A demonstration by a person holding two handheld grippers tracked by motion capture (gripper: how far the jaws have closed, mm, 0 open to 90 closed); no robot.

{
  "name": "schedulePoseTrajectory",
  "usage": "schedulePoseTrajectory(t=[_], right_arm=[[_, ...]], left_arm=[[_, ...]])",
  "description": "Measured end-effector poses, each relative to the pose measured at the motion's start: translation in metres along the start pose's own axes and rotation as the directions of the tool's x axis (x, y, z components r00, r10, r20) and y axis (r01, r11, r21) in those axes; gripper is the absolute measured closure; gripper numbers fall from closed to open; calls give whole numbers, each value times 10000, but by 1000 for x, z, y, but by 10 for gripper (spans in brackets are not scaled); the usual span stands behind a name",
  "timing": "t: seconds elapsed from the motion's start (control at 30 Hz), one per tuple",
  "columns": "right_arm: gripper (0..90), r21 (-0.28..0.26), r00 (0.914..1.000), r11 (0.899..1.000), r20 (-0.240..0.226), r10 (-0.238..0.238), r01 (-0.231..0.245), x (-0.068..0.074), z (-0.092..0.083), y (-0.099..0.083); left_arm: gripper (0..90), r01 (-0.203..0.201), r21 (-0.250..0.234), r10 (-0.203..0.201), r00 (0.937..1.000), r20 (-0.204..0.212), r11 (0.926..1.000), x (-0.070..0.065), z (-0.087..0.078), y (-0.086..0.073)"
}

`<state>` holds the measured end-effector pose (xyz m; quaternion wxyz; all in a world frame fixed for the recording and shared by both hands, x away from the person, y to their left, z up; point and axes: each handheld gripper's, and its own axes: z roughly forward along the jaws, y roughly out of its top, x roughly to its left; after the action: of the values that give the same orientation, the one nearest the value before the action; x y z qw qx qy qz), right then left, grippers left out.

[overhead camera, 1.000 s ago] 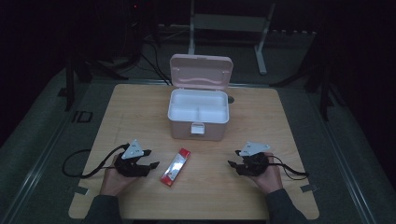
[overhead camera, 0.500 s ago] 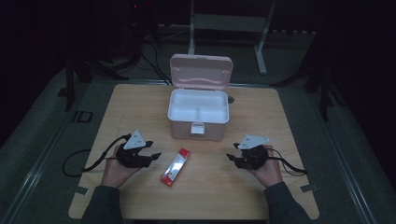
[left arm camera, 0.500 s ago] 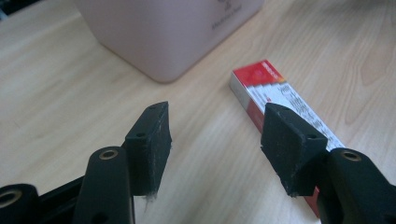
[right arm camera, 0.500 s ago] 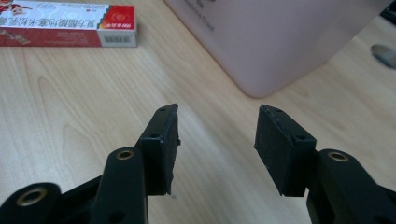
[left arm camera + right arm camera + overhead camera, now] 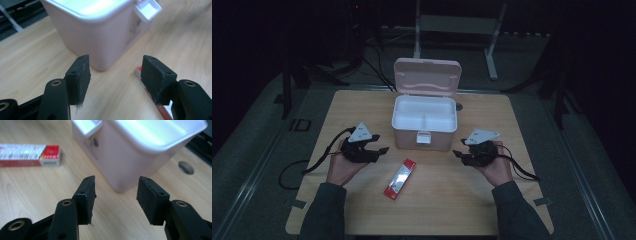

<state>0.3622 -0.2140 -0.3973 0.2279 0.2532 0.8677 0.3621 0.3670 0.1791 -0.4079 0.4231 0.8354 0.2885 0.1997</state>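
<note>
Both hands are up off the wooden table (image 5: 362, 215) now, higher than a second ago and turned inward. The left gripper (image 5: 379, 150) has its 2 jaws wide apart with nothing between them; ahead of its right jaw lies the flat red-and-white cardboard packet (image 5: 400, 179), half hidden behind that jaw in the left gripper view. The right gripper (image 5: 457, 153) is spread just as wide and empty, the packet well off beyond its left jaw. The open pink plastic box (image 5: 424, 134) with its white tray waits ahead of both. The left looks the likelier picker, though the dim light leaves that unsure.
</note>
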Motion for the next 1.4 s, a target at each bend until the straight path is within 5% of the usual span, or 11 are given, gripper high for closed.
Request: schedulePoseTrajectory(t=[0.33,0.6,0.93,1.13,1.4], right_arm=[[482,-707,9968,9944,84,789,-781,-27,4,27],[475,-855,9862,9827,25,1654,-1645,-46,22,40],[467,-421,9762,9753,-83,2166,-2168,-56,43,42],[501,-444,9587,9583,-488,2802,-2824,-64,45,34],[521,-491,9599,9598,-630,2733,-2765,-64,43,33]], left_arm=[[392,453,-213,-456,9989,-124,9987,22,15,30],[385,997,-393,-1004,9948,-174,9942,34,35,50],[384,1215,279,-1212,9926,-104,9922,42,62,57],[430,1272,328,-1273,9919,21,9913,41,63,56],[465,1440,311,-1440,9896,-34,9891,37,58,54]])
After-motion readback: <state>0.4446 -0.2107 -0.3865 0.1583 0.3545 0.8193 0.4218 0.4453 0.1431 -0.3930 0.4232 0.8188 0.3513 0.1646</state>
